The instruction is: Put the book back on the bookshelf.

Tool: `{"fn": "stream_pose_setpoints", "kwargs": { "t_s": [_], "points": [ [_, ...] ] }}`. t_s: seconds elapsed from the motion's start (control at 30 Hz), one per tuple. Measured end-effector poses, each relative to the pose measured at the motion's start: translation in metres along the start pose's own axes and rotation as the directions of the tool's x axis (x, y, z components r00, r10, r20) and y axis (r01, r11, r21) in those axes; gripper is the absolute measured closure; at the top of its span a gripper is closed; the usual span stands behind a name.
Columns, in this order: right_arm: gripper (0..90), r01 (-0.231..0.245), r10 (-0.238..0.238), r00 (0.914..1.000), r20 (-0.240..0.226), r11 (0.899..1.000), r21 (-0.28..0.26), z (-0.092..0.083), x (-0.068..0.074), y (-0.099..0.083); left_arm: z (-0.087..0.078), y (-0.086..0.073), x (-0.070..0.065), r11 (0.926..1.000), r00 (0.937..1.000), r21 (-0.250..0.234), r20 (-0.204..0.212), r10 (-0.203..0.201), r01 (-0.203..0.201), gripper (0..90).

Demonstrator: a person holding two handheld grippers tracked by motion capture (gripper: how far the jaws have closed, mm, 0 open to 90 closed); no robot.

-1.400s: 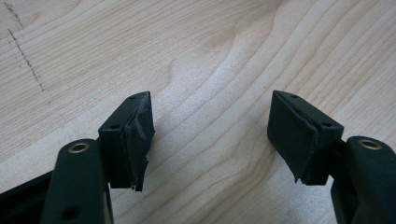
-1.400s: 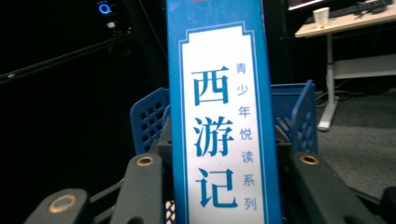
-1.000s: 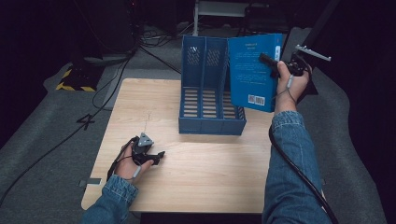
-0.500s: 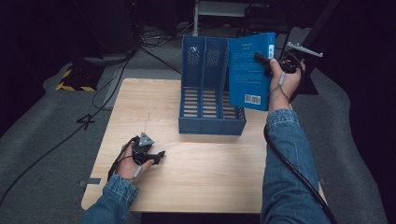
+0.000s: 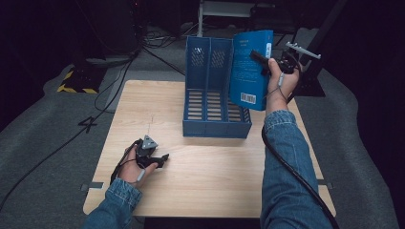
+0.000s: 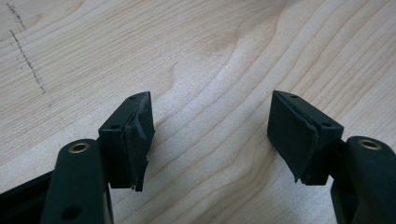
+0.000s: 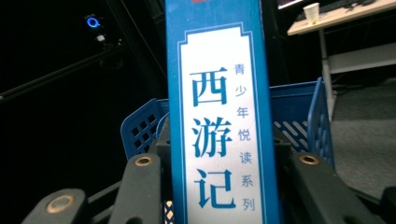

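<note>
The right tongs (image 5: 261, 61), clamped on the book (image 5: 249, 67), have carried it leftward over the rack (image 5: 210, 125), nearer slotting in; left tongs (image 5: 161, 158) rest open on the table (image 5: 215, 186).

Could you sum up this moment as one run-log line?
right gripper: shut on blue book | book: above blue file rack | left gripper: open, over table

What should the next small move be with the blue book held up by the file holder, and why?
Probably carry the blue book a little further over the blue file holder and line it up with the rightmost slot. The right hand-held gripper is shut on it, and it hangs at the holder's right edge, above the slots.
</note>
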State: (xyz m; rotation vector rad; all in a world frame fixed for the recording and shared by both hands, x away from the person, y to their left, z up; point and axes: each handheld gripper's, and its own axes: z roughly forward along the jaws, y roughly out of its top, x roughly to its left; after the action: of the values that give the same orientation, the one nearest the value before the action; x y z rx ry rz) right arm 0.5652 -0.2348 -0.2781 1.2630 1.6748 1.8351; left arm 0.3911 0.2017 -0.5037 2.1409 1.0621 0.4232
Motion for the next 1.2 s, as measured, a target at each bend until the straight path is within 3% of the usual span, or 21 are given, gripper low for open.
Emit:
{"fn": "stream_pose_setpoints", "kwargs": {
  "t_s": [0.07,0.17,0.23,0.27,0.43,0.57,0.73,0.87,0.93,1.03,1.2],
  "points": [
    [61.6,0.003,-0.003,0.9997,-0.023,1.0,-0.01,0.004,-0.002,-0.007,0.0,0.0,0.0,1.0,1.0,-0.001,0.001,0.0,0.0,32.2],
    [61.6,0.007,-0.007,0.9997,-0.021,1.0,-0.016,0.009,-0.003,-0.012,0.0,0.0,0.0,1.0,1.0,0.0,0.002,-0.001,0.001,32.2],
    [61.4,0.022,-0.022,0.9997,-0.009,1.0,0.0,0.016,-0.003,-0.018,0.0,0.0,0.0,1.0,1.0,0.002,-0.001,0.004,-0.004,32.2],
    [61.4,0.044,-0.044,0.9988,-0.025,0.999,0.004,0.02,-0.003,-0.022,0.0,0.0,0.0,1.0,1.0,0.002,-0.001,0.002,-0.002,32.2],
    [61.2,0.069,-0.069,0.997,-0.037,0.998,-0.002,0.021,-0.005,-0.026,0.0,0.001,0.0,1.0,1.0,0.001,0.0,0.002,-0.002,32.2],
    [60.5,0.124,-0.124,0.992,-0.022,0.992,0.002,0.022,-0.006,-0.035,0.001,0.001,-0.001,1.0,1.0,0.002,-0.005,0.002,-0.002,32.2],
    [58.8,0.165,-0.167,0.9857,0.023,0.983,0.077,0.031,-0.004,-0.052,0.002,0.002,-0.002,1.0,1.0,0.002,-0.004,-0.001,0.001,32.2],
    [58.3,0.158,-0.166,0.9845,0.056,0.98,0.121,0.036,-0.009,-0.062,0.002,0.002,-0.002,1.0,1.0,0.001,-0.003,0.001,-0.001,32.3],
    [58.3,0.123,-0.129,0.9904,0.051,0.987,0.105,0.035,-0.013,-0.069,0.002,0.002,-0.002,1.0,1.0,0.001,-0.002,0.001,-0.001,32.4],
    [58.0,0.16,-0.168,0.9841,0.058,0.978,0.132,0.033,-0.009,-0.069,0.002,0.002,-0.002,1.0,1.0,0.003,0.0,0.001,-0.001,32.5],
    [54.1,0.223,-0.254,0.9613,0.106,0.943,0.246,0.027,0.009,-0.067,0.002,0.002,-0.001,1.0,1.0,0.002,-0.001,0.003,-0.003,32.5]
  ]
}}
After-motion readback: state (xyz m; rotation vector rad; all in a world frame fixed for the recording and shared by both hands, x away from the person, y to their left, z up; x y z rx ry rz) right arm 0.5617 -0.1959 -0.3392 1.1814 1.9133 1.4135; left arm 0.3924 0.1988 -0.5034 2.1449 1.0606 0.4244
